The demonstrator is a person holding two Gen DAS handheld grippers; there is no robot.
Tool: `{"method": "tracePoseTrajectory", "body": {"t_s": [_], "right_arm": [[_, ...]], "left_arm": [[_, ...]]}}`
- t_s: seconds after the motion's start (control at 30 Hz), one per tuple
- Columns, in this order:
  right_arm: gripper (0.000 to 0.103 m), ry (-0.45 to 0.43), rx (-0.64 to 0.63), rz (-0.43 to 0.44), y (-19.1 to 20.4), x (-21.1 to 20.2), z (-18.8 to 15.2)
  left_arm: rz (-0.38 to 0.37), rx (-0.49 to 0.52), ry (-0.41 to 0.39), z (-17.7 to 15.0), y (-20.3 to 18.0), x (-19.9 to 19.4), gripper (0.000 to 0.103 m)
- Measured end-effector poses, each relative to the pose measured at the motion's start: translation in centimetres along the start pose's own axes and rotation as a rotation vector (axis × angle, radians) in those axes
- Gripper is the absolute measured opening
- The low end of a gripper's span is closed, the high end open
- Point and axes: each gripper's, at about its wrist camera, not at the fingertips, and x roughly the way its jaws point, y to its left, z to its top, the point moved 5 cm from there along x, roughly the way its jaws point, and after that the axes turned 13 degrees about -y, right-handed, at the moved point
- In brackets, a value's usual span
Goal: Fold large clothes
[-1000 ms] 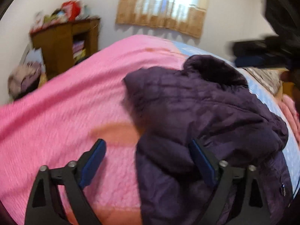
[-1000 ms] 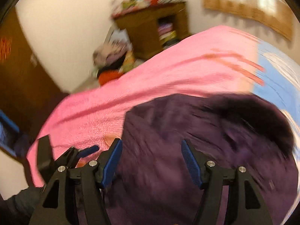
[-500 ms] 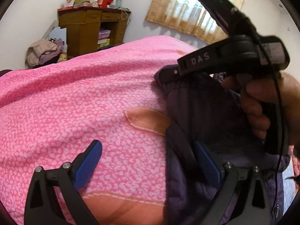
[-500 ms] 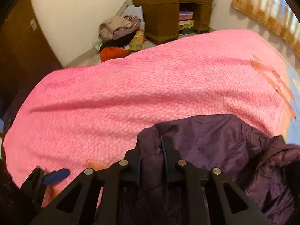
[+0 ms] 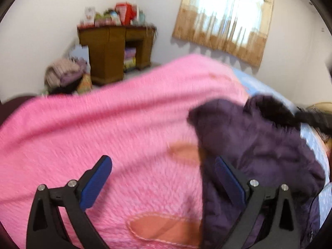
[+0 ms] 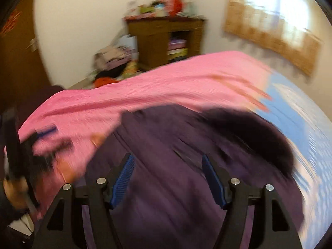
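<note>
Currently your purple quilted jacket [image 6: 176, 166] lies bunched on the pink blanket [image 5: 103, 128] of the bed, toward the edge where the blue sheet [image 6: 300, 112] shows, dark fur collar [image 6: 249, 128] on the far side. Your right gripper [image 6: 168, 178] hangs over the jacket body, fingers opening with nothing pinched between them; probably a fold has just been laid. Your left gripper [image 5: 164, 178] straddles the jacket's near-left edge, fingers wide, holding nothing; one finger over blanket, the other over fabric, likely placed to take that edge next. Motion blur is heavy. No brand, label or writing is legible in either view.
</note>
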Motion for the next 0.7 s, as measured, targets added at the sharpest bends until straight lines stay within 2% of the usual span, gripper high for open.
{"method": "tracePoseTrajectory", "body": {"t_s": [0.1, 0.17, 0.27, 0.37, 0.43, 0.5, 0.57, 0.7], "right_arm": [[0.072, -0.010, 0.137, -0.134, -4.2, -5.3, -3.8], [0.075, -0.005, 0.230, -0.159, -6.2, -7.0, -5.9], [0.075, -0.016, 0.263, -0.216, -7.1, -8.5, -8.2], [0.075, -0.055, 0.287, -0.185, -7.0, -7.6, -9.2], [0.075, -0.095, 0.261, -0.163, -6.2, -6.5, -9.4], [0.075, -0.080, 0.247, -0.151, -5.9, -4.7, -9.9], [0.075, -0.057, 0.231, -0.184, -6.2, -3.2, -10.5], [0.075, -0.009, 0.286, -0.184, -7.4, -1.0, -12.8]], "left_arm": [[-0.027, 0.057, -0.045, 3.2, -2.3, -1.1, 0.103], [-0.060, 0.092, -0.074, 4.8, -4.4, -1.2, 0.103], [-0.090, 0.116, -0.062, 5.4, -7.3, 0.6, 0.103], [-0.082, 0.185, -0.019, 3.4, -9.8, 2.9, 0.103], [-0.047, 0.258, -0.005, 1.4, -11.1, 3.9, 0.103], [-0.015, 0.314, 0.031, -0.5, -11.9, 5.2, 0.103], [0.009, 0.316, 0.068, -2.0, -11.6, 6.2, 0.103], [-0.018, 0.270, 0.118, -2.7, -10.7, 7.1, 0.103]]}}
